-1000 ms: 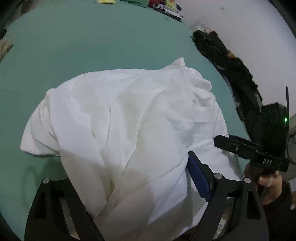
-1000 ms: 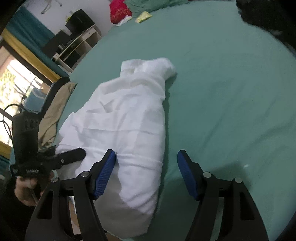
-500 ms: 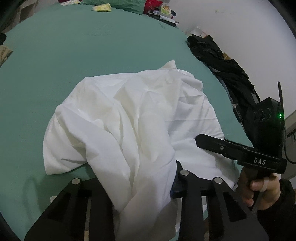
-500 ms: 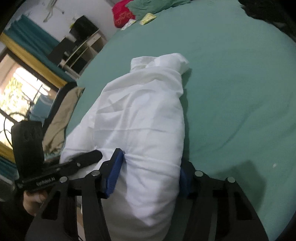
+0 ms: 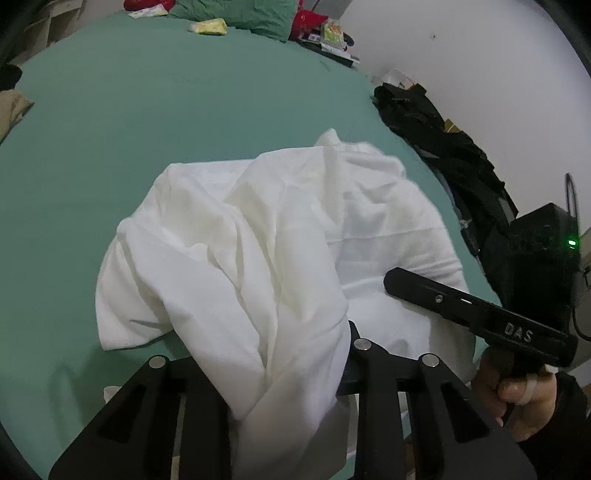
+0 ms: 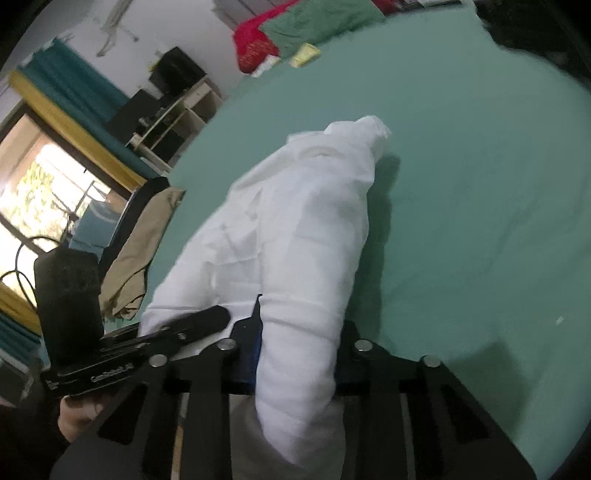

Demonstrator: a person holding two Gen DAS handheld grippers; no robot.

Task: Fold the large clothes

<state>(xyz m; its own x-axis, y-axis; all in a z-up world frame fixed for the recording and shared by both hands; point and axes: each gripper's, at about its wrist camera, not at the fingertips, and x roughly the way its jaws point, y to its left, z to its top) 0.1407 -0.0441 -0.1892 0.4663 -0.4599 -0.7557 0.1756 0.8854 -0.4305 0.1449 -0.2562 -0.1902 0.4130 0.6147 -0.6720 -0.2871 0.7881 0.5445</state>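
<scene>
A white garment (image 5: 280, 236) lies bunched on the green bed sheet (image 5: 147, 122), its near end gathered up off the sheet and its far end tapering to a knotted-looking tip pointing toward the pillows (image 6: 321, 26). The left claw (image 5: 284, 373) is clenched on a thick fold of the garment's near edge, the cloth spilling out between its black arms and hanging down below them. The right claw (image 6: 295, 354) is clenched on the garment too, gripping a rolled, tube-like part of it at the near end; a blue pad shows on one finger (image 6: 255, 343) against the cloth. In the left wrist view the right gripper body sits just beside the garment's right side, held in the person's hand (image 5: 517, 384). A pile of dark clothing (image 5: 443, 147) lies beyond the garment's right edge, off the bed. A tan cloth (image 6: 140, 251) hangs beside the garment's left edge, by the window (image 6: 48, 184)
</scene>
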